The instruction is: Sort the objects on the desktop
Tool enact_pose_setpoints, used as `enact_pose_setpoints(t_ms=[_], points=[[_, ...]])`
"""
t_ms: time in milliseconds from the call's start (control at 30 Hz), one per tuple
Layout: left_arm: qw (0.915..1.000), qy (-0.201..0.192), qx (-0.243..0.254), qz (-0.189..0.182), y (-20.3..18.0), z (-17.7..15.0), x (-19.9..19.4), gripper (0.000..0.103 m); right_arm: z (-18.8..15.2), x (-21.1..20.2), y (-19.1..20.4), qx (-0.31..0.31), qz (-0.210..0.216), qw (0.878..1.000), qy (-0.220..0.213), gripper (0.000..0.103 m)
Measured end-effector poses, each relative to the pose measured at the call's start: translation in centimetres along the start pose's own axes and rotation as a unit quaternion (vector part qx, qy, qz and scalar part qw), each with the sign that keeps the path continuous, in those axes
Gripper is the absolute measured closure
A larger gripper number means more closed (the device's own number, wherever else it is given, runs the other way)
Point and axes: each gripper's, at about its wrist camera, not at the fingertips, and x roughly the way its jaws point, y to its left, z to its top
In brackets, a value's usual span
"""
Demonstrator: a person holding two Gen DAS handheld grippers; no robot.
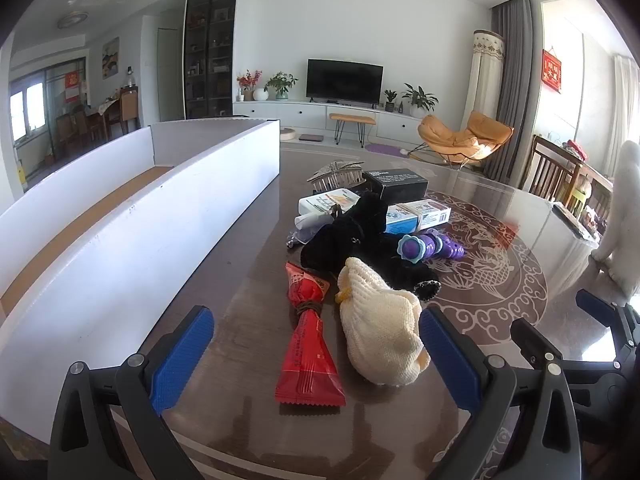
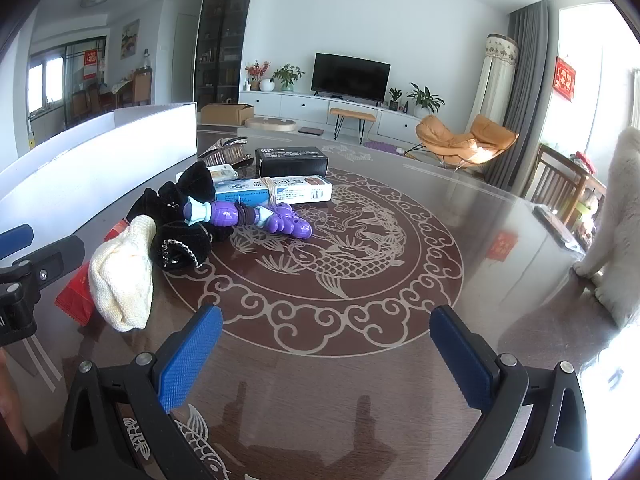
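Both tongs were wide open, holding nothing. Left gripper (image 1: 316,354) sat low over the table (image 1: 248,280), its jaws bracketing the red snack packet (image 1: 308,344) and cream knit pouch (image 1: 380,328); likely lined up for a first pick. White tray (image 1: 132,240) lay just left, probably the drop spot. Right gripper (image 2: 326,356) hovered over bare table; the purple toy (image 2: 248,218) and black fabric lay farther, to its left.
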Motion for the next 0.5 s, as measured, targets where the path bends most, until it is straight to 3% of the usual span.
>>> enact_pose_setpoints(t_ms=[500], points=[[1.0000,0.000,-0.001,-0.001,-0.18,-0.01,0.06,0.000,-0.04,-0.06,0.00,-0.001,0.000,1.000,0.000,0.000]])
